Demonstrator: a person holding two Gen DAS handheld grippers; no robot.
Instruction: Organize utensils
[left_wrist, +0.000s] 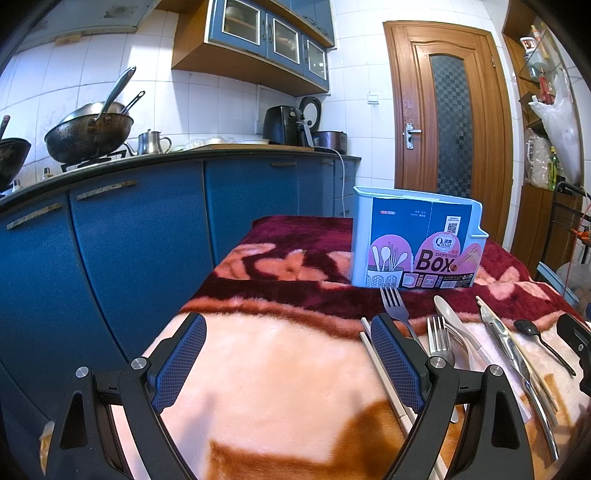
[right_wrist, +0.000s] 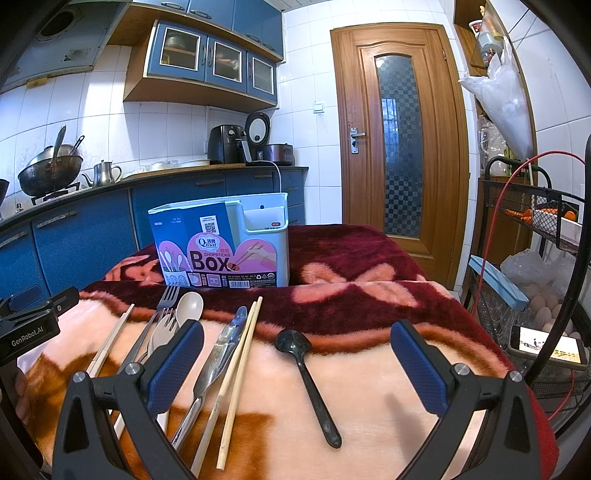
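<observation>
A light blue chopsticks box (left_wrist: 413, 240) stands upright at the back of the blanket-covered table; it also shows in the right wrist view (right_wrist: 221, 243). Utensils lie in a row in front of it: a white chopstick (right_wrist: 110, 338), metal forks (right_wrist: 162, 314), a white spoon (right_wrist: 189, 305), metal tongs (right_wrist: 221, 347), wooden chopsticks (right_wrist: 240, 365) and a black spoon (right_wrist: 303, 369). My left gripper (left_wrist: 288, 365) is open and empty, left of the utensils. My right gripper (right_wrist: 295, 369) is open, with the black spoon between its fingers, not touching.
Blue kitchen cabinets (left_wrist: 129, 240) with a wok (left_wrist: 88, 133) run along the left. A wire cart (right_wrist: 535, 277) with eggs and a phone (right_wrist: 546, 347) stands at the right of the table. A wooden door (right_wrist: 399, 140) is behind.
</observation>
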